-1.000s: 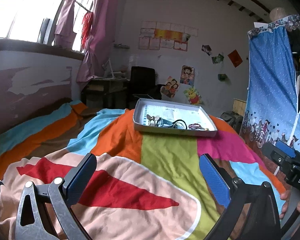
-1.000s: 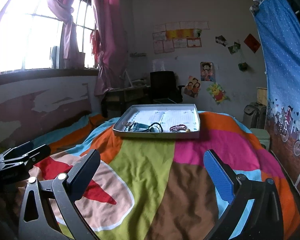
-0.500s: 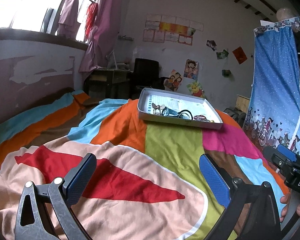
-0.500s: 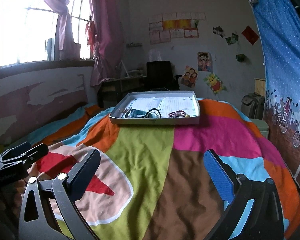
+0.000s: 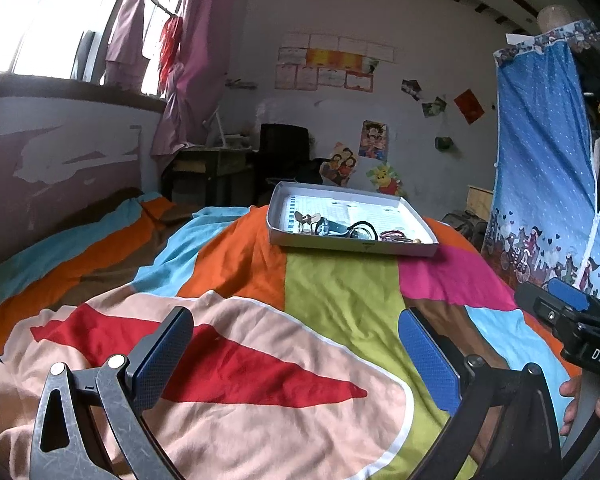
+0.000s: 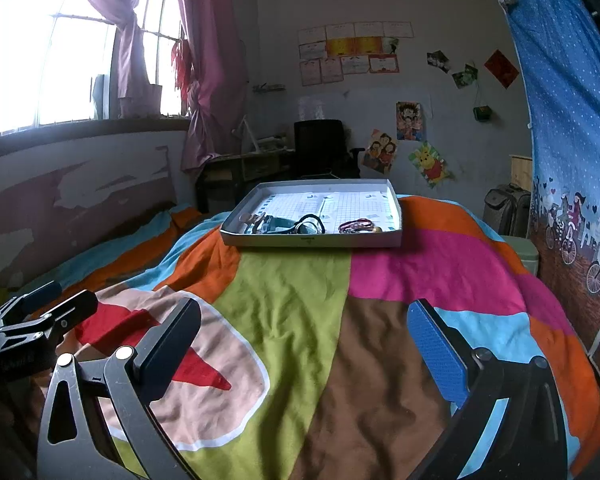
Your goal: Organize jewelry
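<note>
A shallow white tray (image 5: 416, 222) (image 6: 396, 208) sits far out on a bed with a patchwork cover. Along its near side lie jewelry pieces: a bronze bow clip (image 5: 305, 218) (image 6: 254, 218), a black band (image 5: 360, 229) (image 6: 310, 222) and red bands (image 5: 396, 235) (image 6: 356, 225). My left gripper (image 5: 296, 350) is open and empty, low over the cover, well short of the tray. My right gripper (image 6: 304, 344) is open and empty, also short of the tray. Each gripper shows at the edge of the other's view.
A blue printed curtain (image 5: 540, 168) (image 6: 572, 120) hangs along the bed's right side. A wall with peeling paint (image 6: 80, 200) runs along the left. A desk and black chair (image 6: 320, 148) stand beyond the bed. A suitcase (image 6: 506, 208) stands at far right.
Both cameras have tilted down a little and the tray now sits higher in each view. Both grippers stay open and empty.
</note>
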Demonstrator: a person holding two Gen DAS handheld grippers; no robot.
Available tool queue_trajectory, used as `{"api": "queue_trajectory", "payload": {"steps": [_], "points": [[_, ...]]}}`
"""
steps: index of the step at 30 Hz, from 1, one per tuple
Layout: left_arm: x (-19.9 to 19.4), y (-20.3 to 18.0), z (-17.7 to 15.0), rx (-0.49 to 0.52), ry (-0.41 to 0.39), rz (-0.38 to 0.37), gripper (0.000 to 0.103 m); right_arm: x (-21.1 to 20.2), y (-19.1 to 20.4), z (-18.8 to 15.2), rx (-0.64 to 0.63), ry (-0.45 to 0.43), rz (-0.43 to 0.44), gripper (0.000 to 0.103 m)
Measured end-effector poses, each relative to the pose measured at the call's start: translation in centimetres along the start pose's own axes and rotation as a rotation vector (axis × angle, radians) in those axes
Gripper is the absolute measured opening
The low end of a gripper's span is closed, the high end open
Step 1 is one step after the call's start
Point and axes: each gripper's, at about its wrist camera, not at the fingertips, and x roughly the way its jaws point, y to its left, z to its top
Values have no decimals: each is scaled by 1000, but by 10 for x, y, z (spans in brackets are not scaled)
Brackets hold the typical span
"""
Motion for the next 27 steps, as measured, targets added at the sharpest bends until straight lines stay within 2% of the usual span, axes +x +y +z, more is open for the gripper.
{"api": "queue_trajectory", "payload": {"steps": [27], "points": [[-4, -4, 4, 12, -5, -6, 103, 1, 1, 0, 0, 7, 1, 102]]}}
